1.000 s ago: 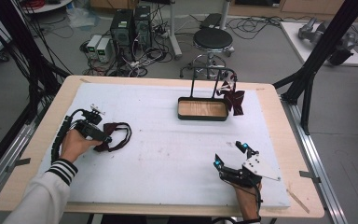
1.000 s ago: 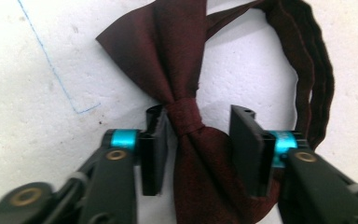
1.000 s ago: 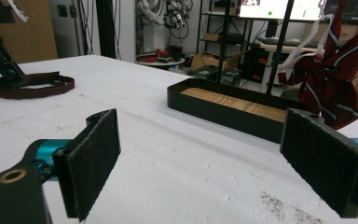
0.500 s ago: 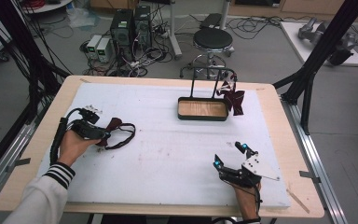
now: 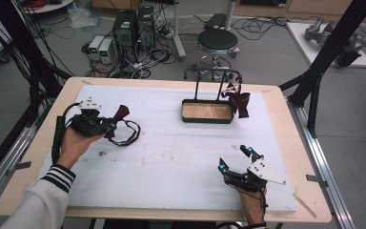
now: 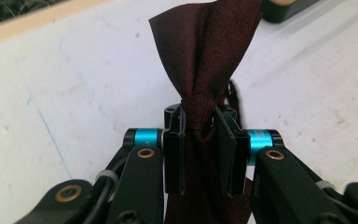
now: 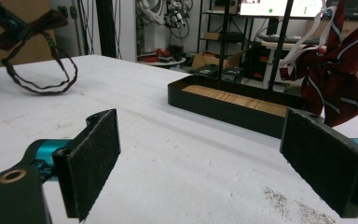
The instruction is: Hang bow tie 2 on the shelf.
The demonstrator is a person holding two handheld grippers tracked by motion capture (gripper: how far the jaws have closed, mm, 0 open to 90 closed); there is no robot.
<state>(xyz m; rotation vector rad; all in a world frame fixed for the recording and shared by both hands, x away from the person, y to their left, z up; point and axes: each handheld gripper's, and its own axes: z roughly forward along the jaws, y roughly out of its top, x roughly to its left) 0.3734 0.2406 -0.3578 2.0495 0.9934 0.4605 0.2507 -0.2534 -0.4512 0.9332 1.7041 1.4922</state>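
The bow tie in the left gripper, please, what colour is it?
Dark maroon bow tie, clearest in the left gripper view.

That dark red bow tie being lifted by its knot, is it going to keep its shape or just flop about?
Probably part floppy: the bow tie keeps its fanned wing above the knot pinched by the left gripper, so the cloth seems to have some body. Its strap droops in a loose loop, so it will likely dangle. It looks light.
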